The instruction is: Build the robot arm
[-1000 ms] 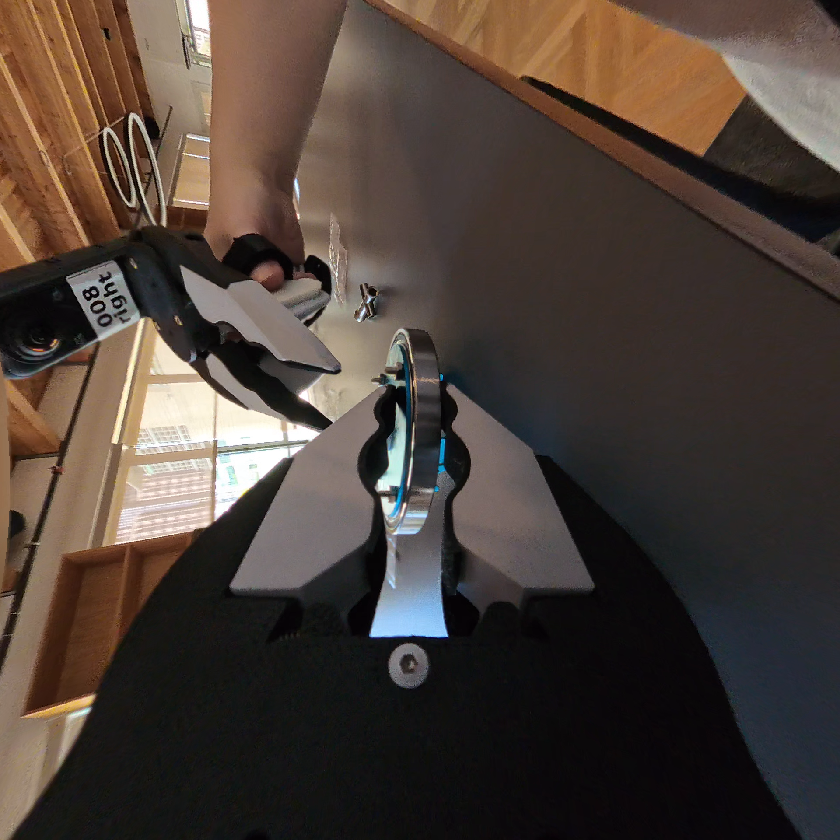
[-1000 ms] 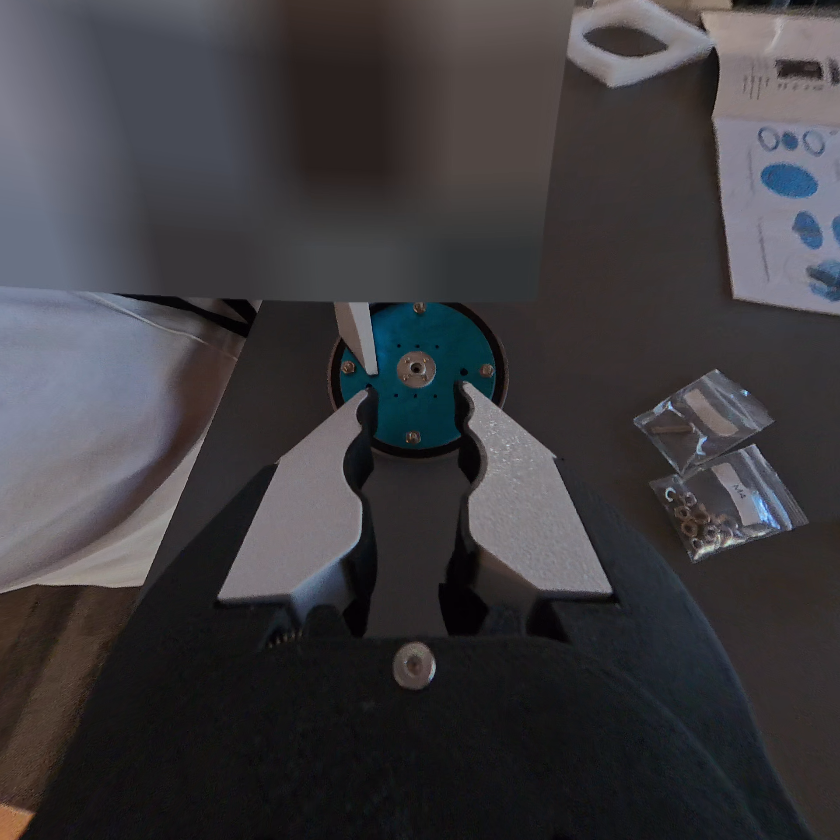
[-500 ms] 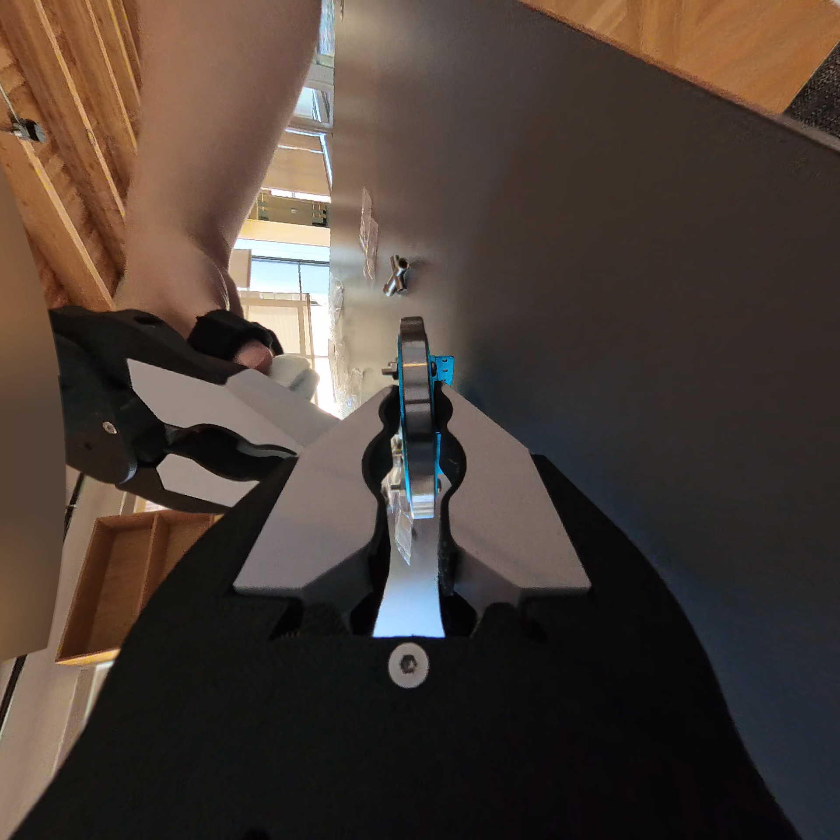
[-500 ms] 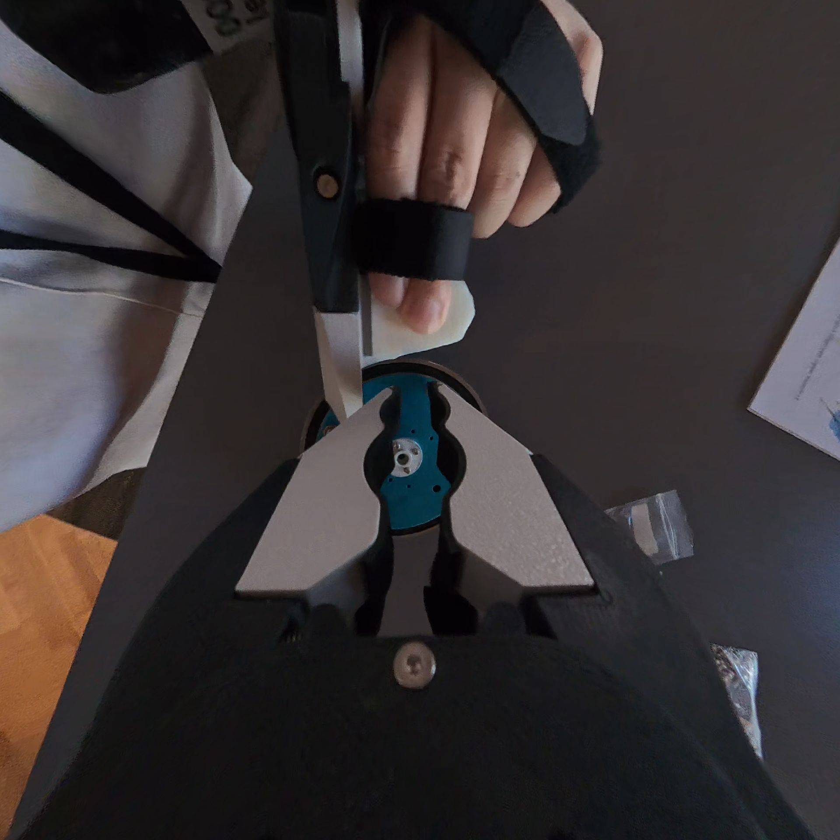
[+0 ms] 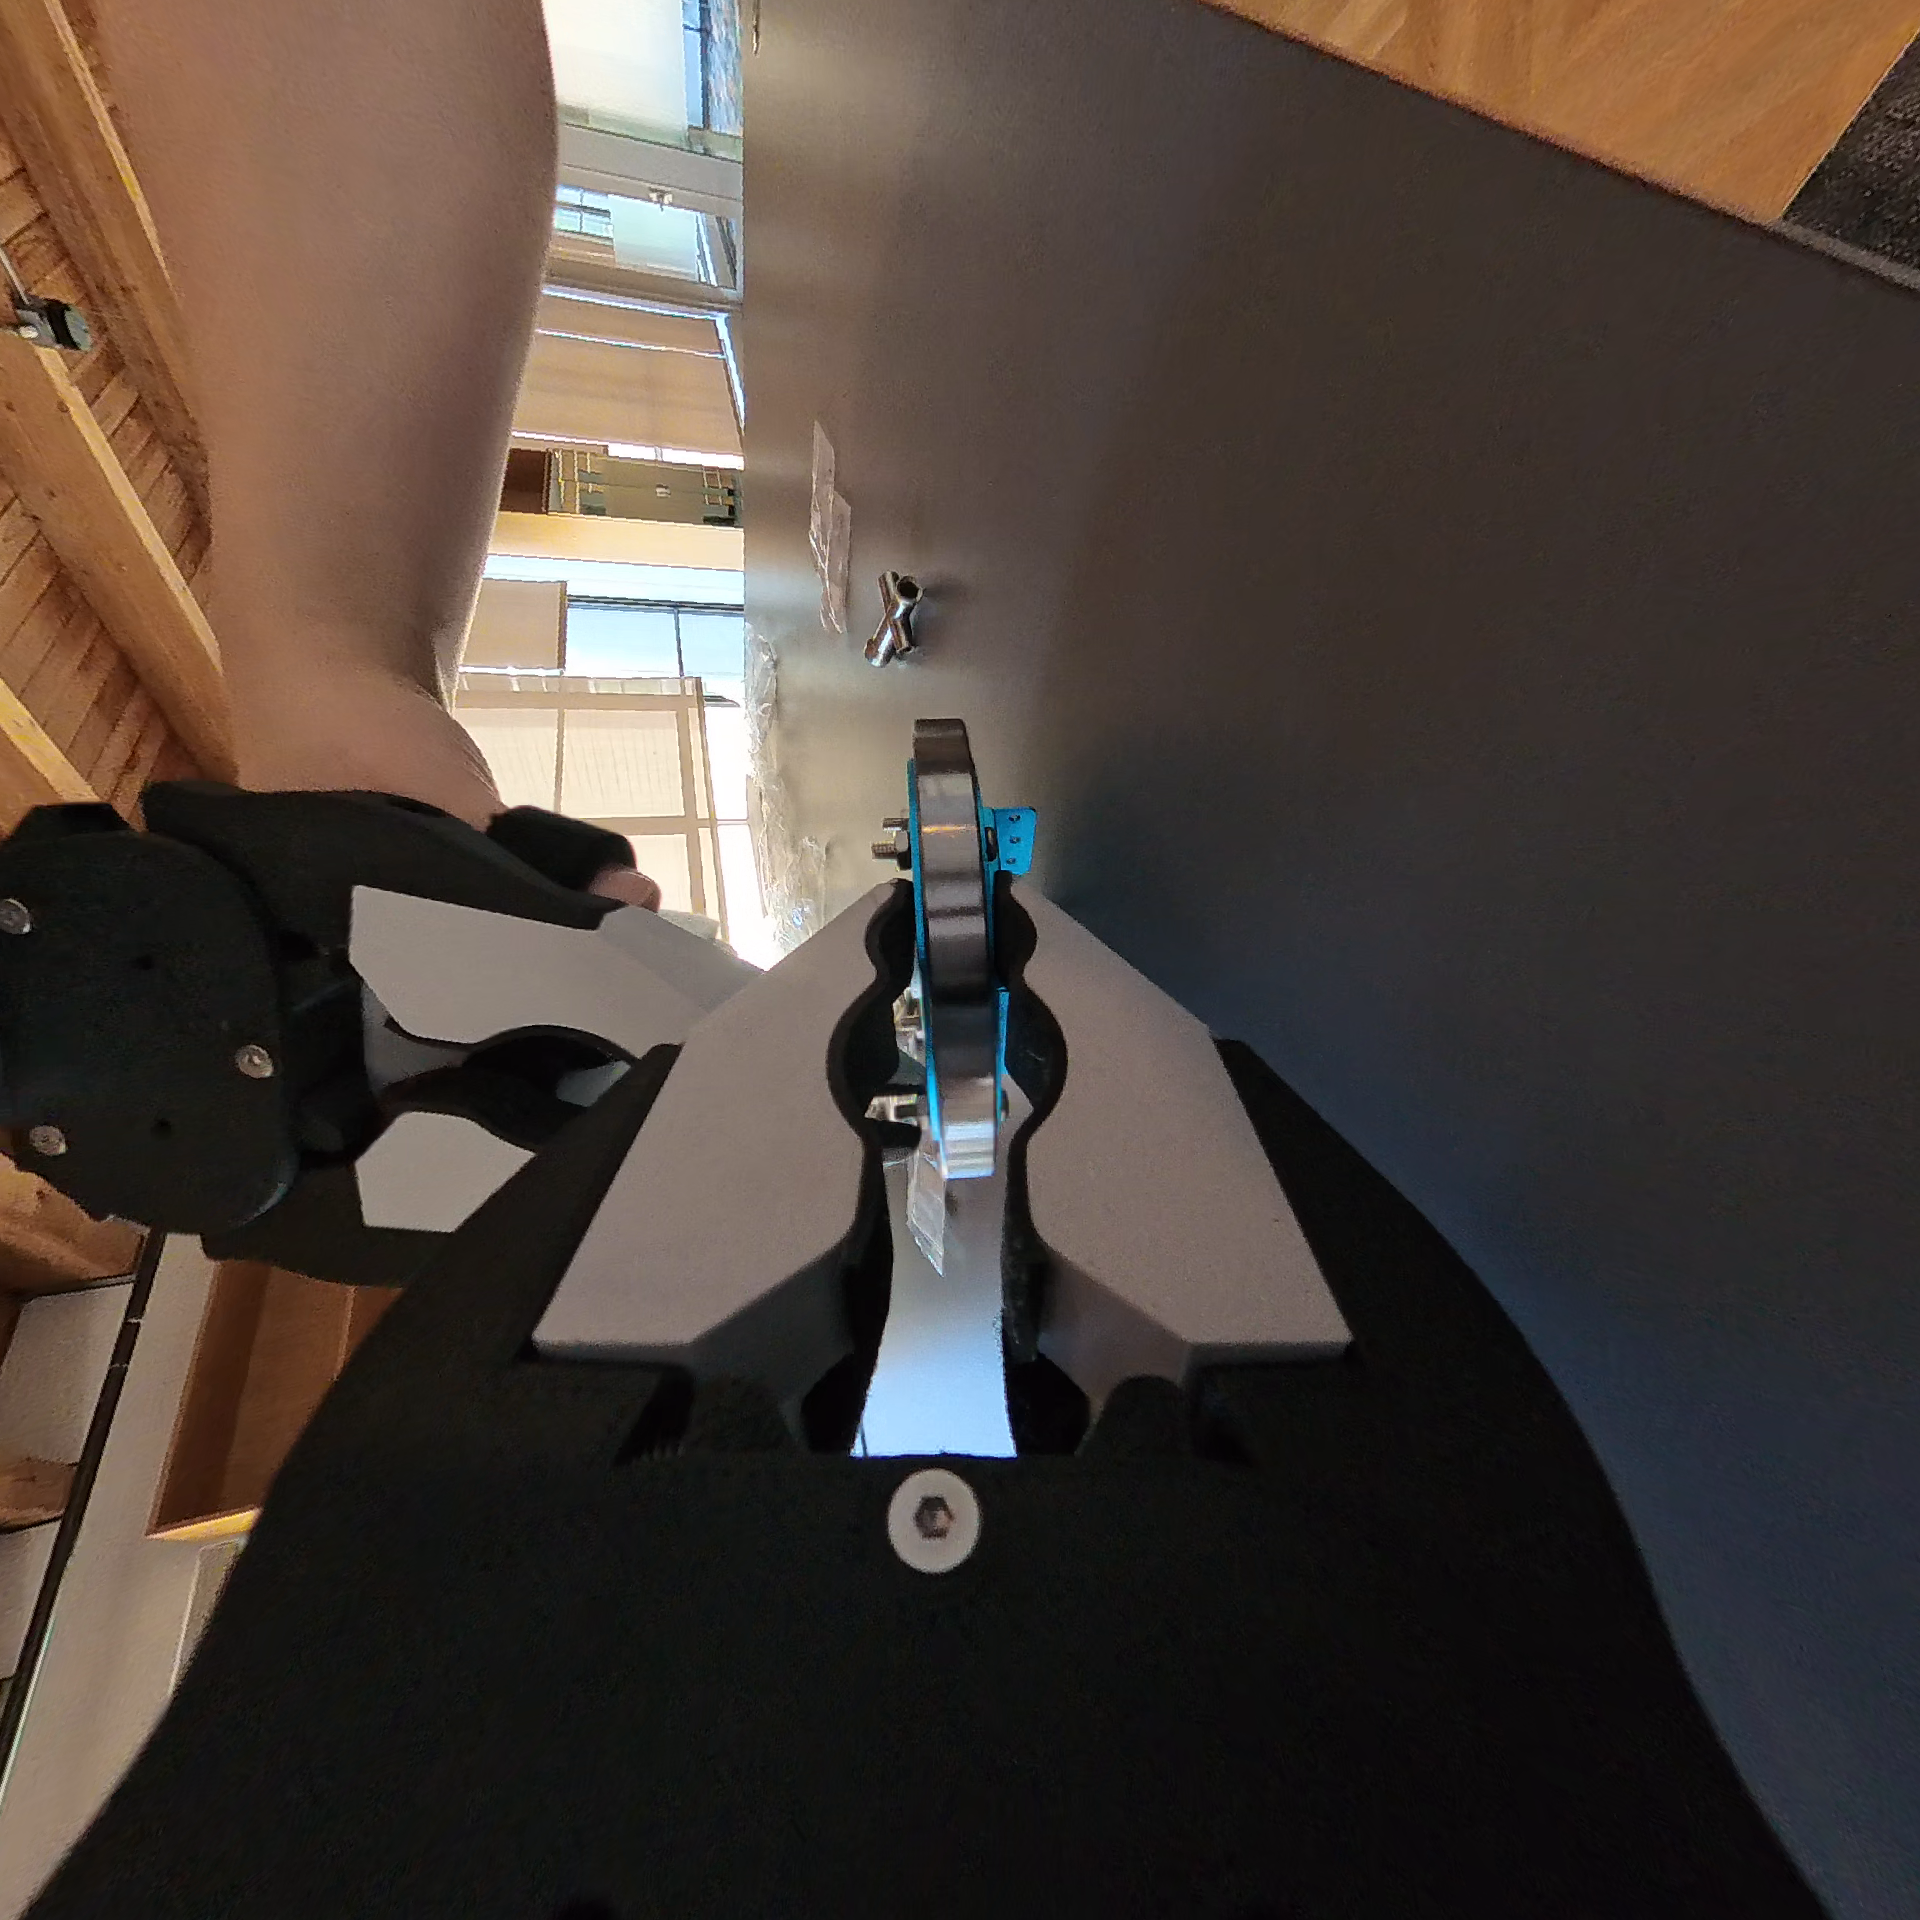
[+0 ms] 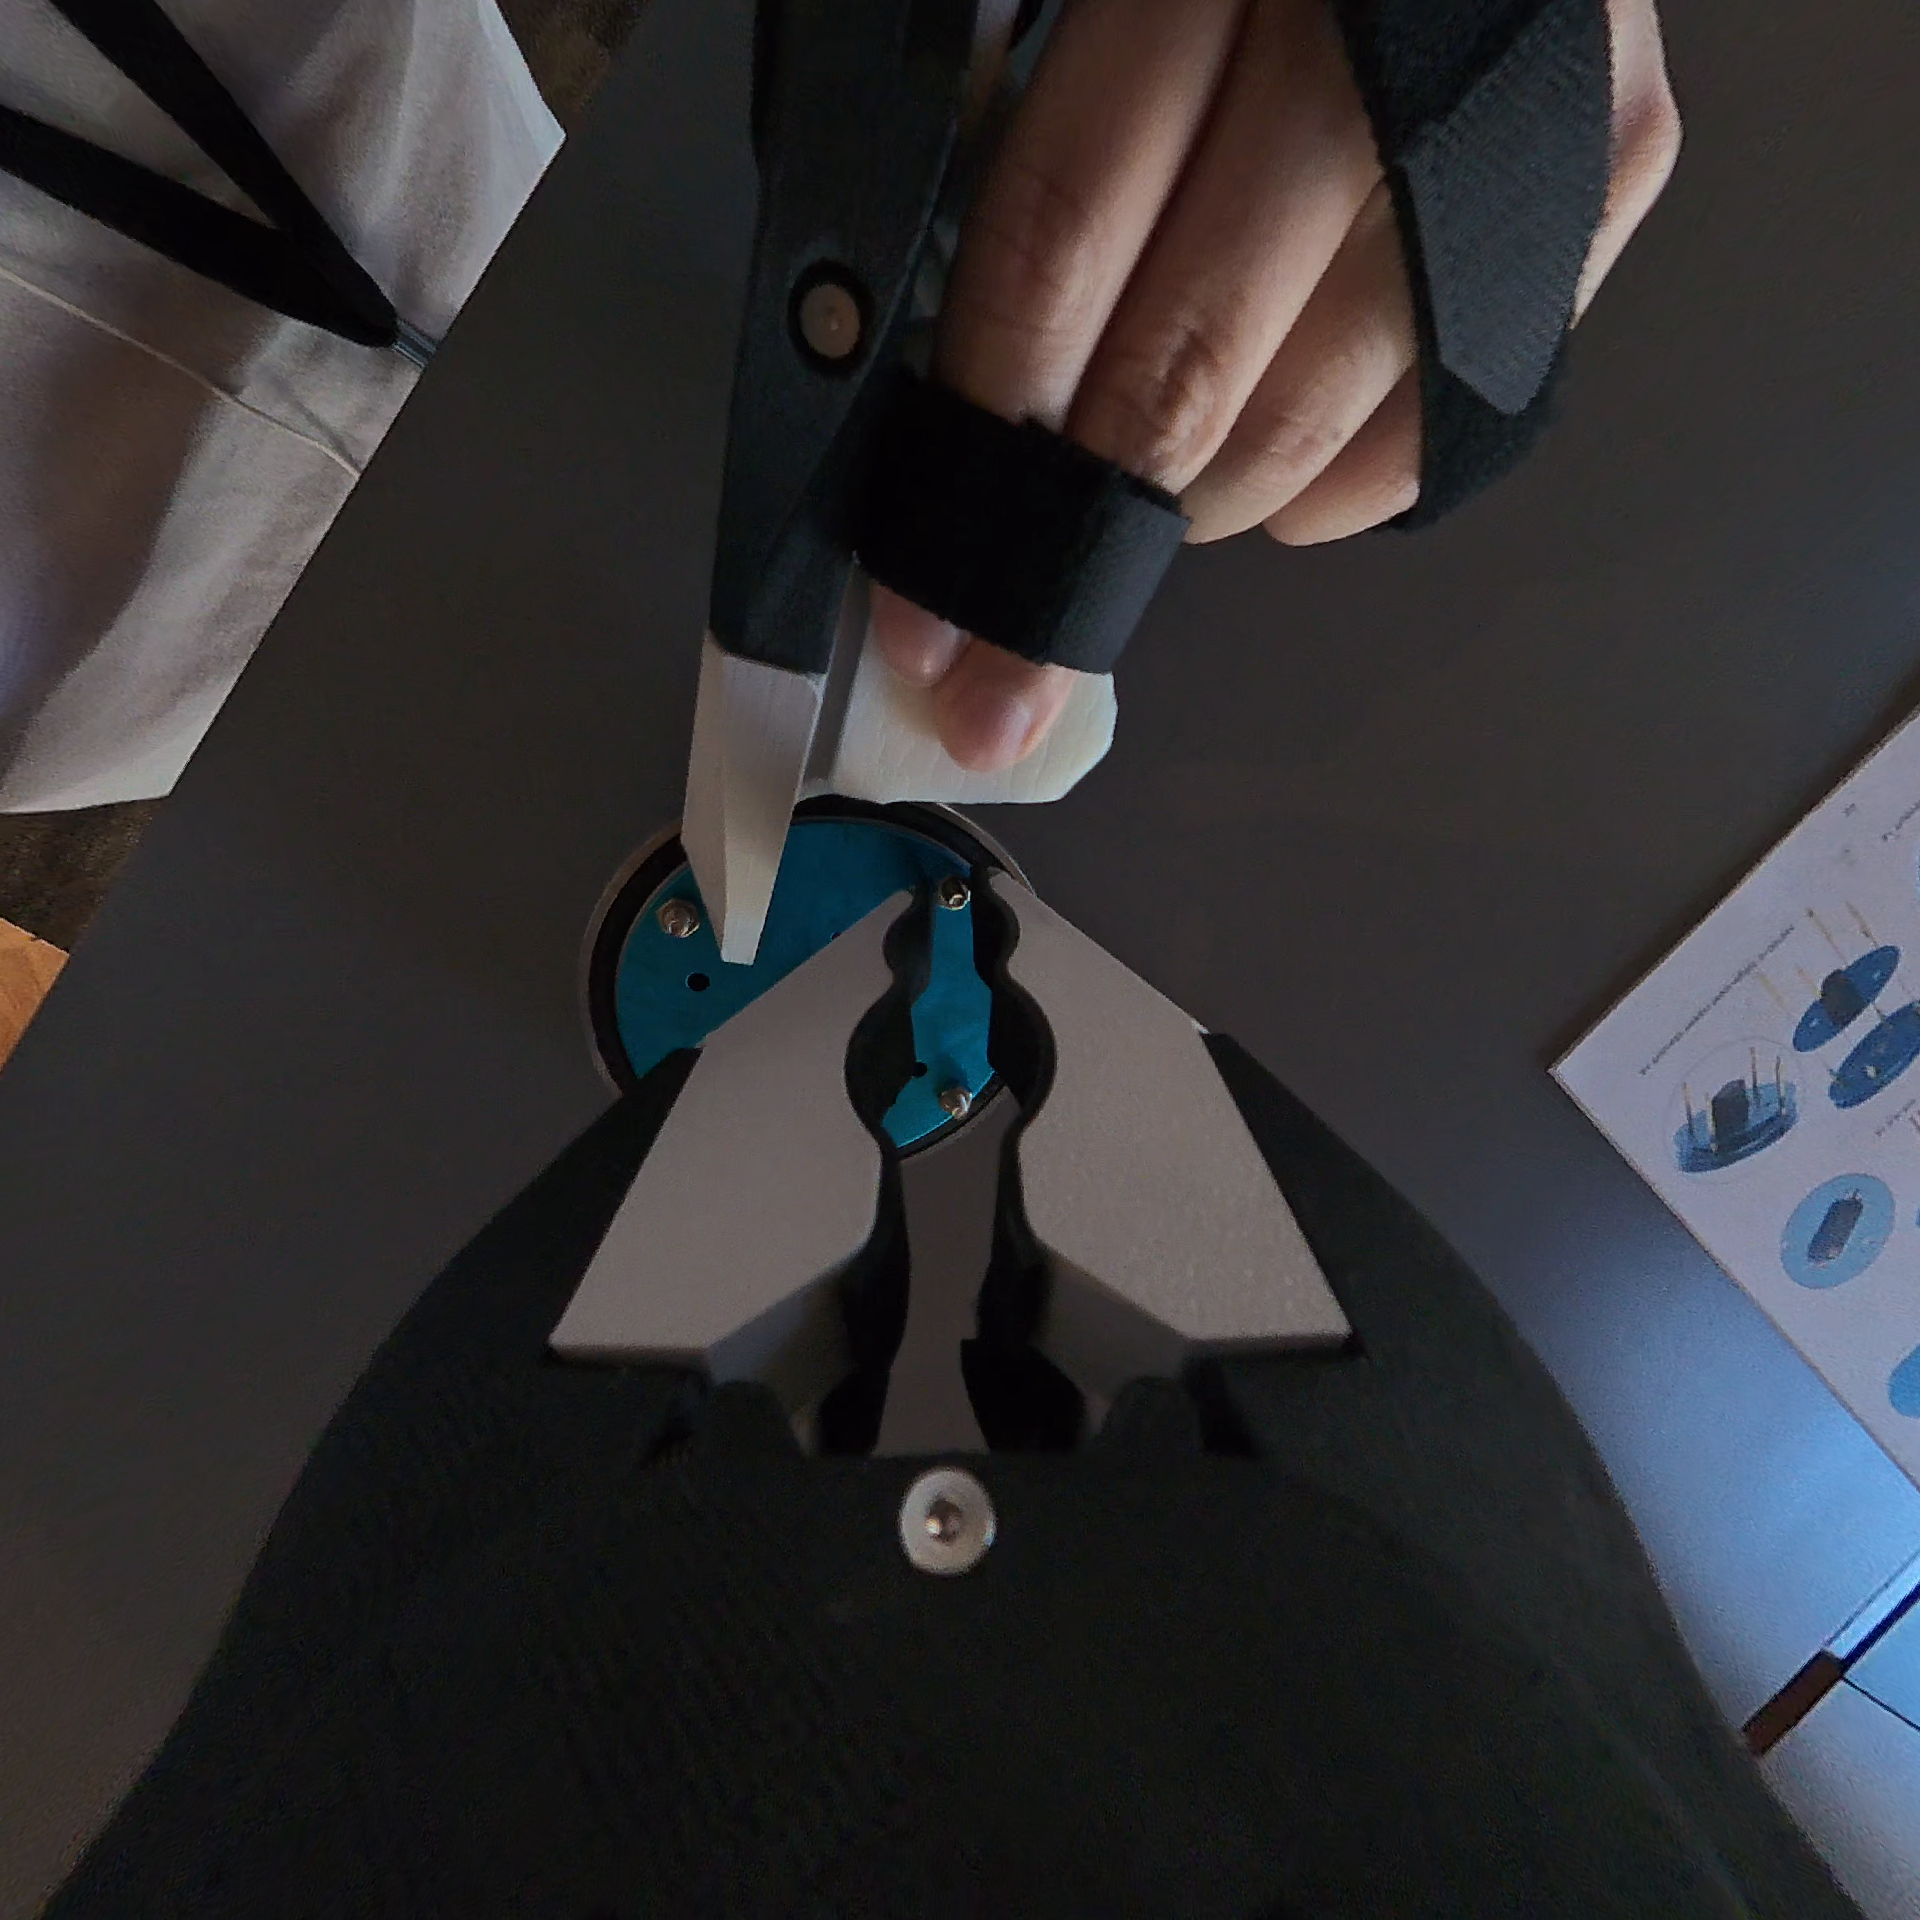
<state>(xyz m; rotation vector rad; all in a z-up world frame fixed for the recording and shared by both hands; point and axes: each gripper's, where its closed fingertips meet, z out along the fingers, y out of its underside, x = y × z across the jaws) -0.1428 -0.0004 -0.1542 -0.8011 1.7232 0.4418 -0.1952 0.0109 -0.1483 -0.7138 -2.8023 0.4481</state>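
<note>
Item: round blue metal disc with a silver rim and small screws (image 5: 951, 966), held on edge, clear of the dark grey matte surface (image 5: 1455, 727). The left gripper (image 5: 951, 904) has its fingers closed on the disc's rim; seen edge-on from the left wrist view, the disc stands between the two grey pads, so both flat faces stay exposed, seemingly to give access to the screws. A small blue bracket projects from the disc's face on the side toward the surface. The right gripper (image 6: 940, 894) sits just in front of the disc's blue face, its fingers slightly parted with a narrow gap, gripping nothing visible; between them two of the face's screws show, one near the tips and one lower down. Whether the fingertips touch the face cannot be told. The person's left hand (image 6: 1195, 312), strapped with black bands, works the left gripper from just above the disc. Beyond the disc on the surface: a small silver cross-shaped metal fitting (image 5: 894, 618) and clear plastic bags (image 5: 831, 520), well apart from it. To the disc's right in the right wrist view: a white printed sheet with blue diagrams (image 6: 1787, 1039), lying flat. Left of the disc: white cloth with black straps (image 6: 187, 364), at the surface's edge.
</note>
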